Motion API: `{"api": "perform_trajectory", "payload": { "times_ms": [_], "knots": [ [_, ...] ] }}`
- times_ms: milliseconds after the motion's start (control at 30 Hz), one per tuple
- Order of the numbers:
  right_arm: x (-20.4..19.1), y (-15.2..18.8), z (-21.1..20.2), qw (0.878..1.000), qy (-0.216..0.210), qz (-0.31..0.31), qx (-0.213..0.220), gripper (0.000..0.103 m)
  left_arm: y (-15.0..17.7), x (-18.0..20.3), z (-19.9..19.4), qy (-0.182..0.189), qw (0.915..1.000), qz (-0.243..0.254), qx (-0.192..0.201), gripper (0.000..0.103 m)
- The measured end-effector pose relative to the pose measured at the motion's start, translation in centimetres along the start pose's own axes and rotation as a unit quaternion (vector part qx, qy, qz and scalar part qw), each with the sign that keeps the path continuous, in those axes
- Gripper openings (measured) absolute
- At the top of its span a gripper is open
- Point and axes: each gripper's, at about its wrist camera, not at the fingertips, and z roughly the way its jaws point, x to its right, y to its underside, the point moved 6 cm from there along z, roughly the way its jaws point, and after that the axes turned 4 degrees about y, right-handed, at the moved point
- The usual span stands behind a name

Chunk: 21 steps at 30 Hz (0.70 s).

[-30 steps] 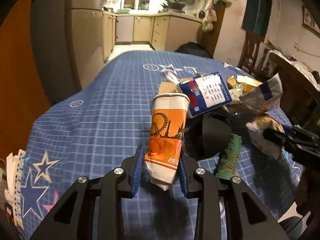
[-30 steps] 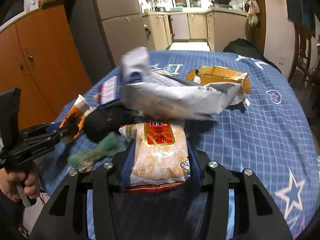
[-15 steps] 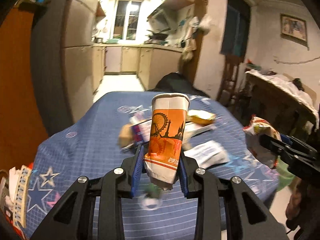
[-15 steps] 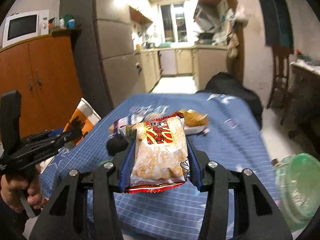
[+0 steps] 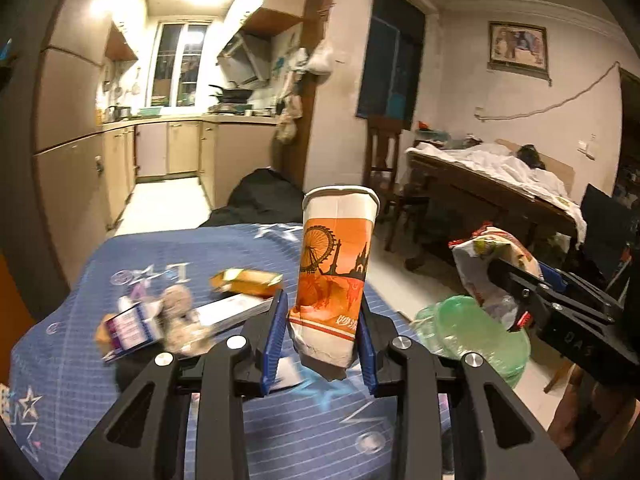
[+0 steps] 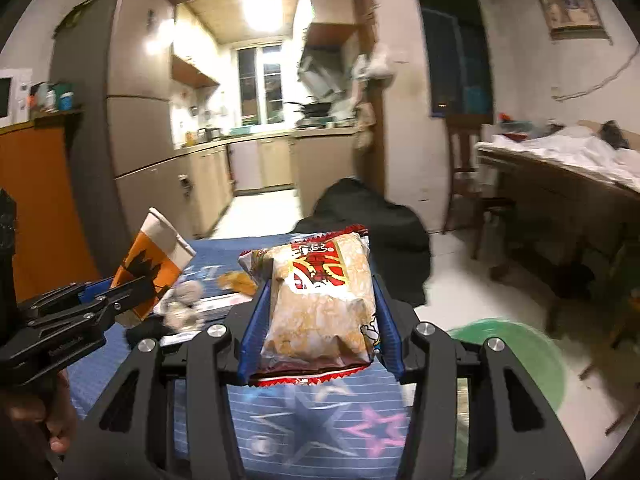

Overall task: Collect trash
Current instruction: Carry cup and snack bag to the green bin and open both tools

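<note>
- Your left hand-held gripper (image 5: 323,338): its blue pads are pressed against the crumpled lower end of an orange-and-white paper cup (image 5: 335,276), which stands upright between the fingers with its rim at the top.
- Your right hand-held gripper (image 6: 318,334): its jaws are closed on a clear snack packet (image 6: 320,304) with a red printed label, held flat between the blue pads, the red crimped edge nearest the camera.
- Beneath and ahead of both hand-held grippers: the surface (image 5: 132,392), covered by a blue checked cloth with star prints.
- Ahead and to the left of your left hand-held gripper, lying on the surface: a blue-and-white carton (image 5: 132,326), blurred; a flat white packet (image 5: 232,308); a yellow box (image 5: 246,282) farther off.
- To the right of your left hand-held gripper, lower down and off the surface: a green plastic bin (image 5: 476,338). In the left wrist view the snack packet sits just above its rim.
- From the right wrist view the same bin (image 6: 516,356) shows to the right of the fingers, blurred.
- At the lower left of the right wrist view: your hand (image 6: 44,420) on the handle of the left hand-held gripper.
</note>
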Motion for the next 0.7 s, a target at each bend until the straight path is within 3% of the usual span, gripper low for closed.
{"api": "perform_trajectory", "payload": {
  "times_ms": [367,700],
  "knots": [
    [10.8,-0.4,-1.4,0.995,0.090,0.029,-0.004,0.047,-2.4,10.2,7.0,0.055,0.9975,0.037,-0.023,0.034],
    [17.2,0.6,-0.1,0.988,0.130,0.062,-0.055,0.047,-1.8,17.2,14.0,0.089,0.9917,0.063,-0.068,0.034]
  ]
}}
